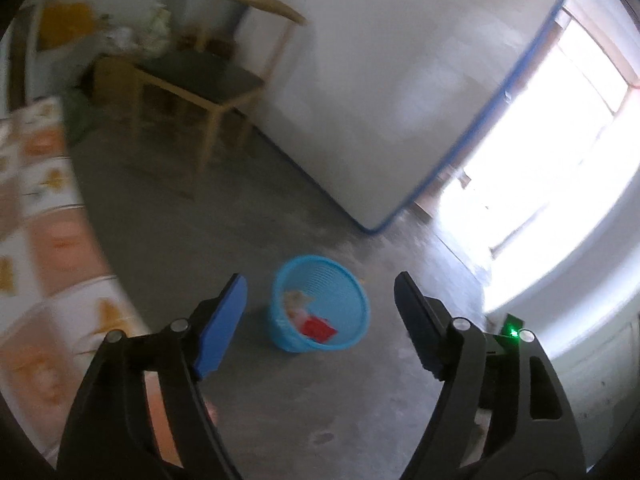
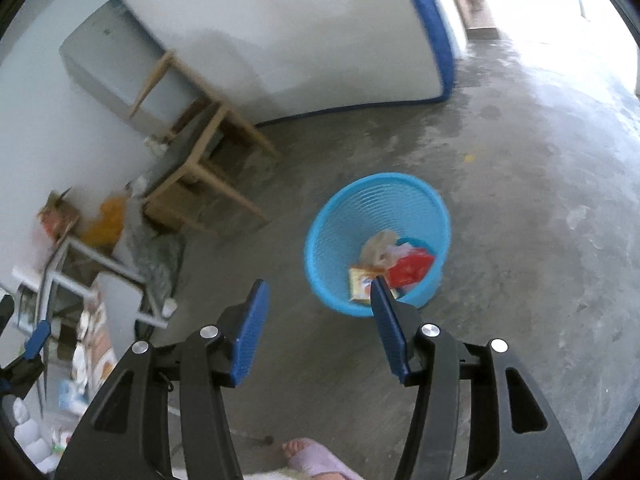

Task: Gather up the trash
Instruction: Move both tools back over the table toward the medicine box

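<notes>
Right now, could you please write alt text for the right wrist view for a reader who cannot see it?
A blue plastic basket stands on a grey concrete floor holding crumpled wrappers, red, white and yellow. The right gripper points down toward it, jaws open and empty. A wooden chair stands behind.

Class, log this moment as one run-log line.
left gripper: open, empty | right gripper: open, empty | blue basket: on floor, holds wrappers

Home storeroom: propped mattress, wooden chair, clutter.
</notes>
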{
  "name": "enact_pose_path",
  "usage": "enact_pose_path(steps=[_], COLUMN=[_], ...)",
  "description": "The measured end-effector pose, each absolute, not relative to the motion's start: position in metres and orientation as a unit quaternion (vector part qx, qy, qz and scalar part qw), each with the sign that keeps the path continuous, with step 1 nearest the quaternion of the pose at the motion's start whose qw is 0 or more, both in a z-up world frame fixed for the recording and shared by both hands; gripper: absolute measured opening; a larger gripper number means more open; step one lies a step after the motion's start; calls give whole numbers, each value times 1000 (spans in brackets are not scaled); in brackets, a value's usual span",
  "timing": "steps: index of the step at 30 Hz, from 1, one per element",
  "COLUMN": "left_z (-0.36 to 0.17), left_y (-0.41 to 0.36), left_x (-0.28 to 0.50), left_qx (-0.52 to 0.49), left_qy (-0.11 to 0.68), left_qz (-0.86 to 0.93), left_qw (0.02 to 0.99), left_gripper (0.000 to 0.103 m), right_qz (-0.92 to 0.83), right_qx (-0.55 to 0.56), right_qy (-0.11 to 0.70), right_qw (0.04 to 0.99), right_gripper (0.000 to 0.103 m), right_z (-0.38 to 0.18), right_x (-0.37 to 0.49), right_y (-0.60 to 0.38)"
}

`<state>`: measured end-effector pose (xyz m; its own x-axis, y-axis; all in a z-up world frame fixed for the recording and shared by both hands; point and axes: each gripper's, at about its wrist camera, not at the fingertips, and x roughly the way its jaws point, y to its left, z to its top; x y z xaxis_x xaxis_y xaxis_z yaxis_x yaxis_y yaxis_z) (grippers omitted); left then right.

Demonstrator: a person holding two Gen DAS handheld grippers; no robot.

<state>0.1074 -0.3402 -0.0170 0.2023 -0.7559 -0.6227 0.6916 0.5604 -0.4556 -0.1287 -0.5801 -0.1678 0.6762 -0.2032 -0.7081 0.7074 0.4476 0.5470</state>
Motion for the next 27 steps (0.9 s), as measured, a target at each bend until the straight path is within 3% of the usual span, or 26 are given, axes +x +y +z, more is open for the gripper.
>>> enact_pose_path(steps=[16,27], left_z=[36,29], left_y=[-99,-37], left_x=[168,208], left_qx=[-156,-176], left_qy=[349,387], left_qz=[-192,-144], left_qw=[904,894], left_gripper=[74,74], right_qz=[-34,168], right_qx=[342,271], right_qy=[360,430], right_qw=[867,845], right_gripper=[52,52], right_z=[-79,-32], right_x=[27,208], right_y=[-455,-309])
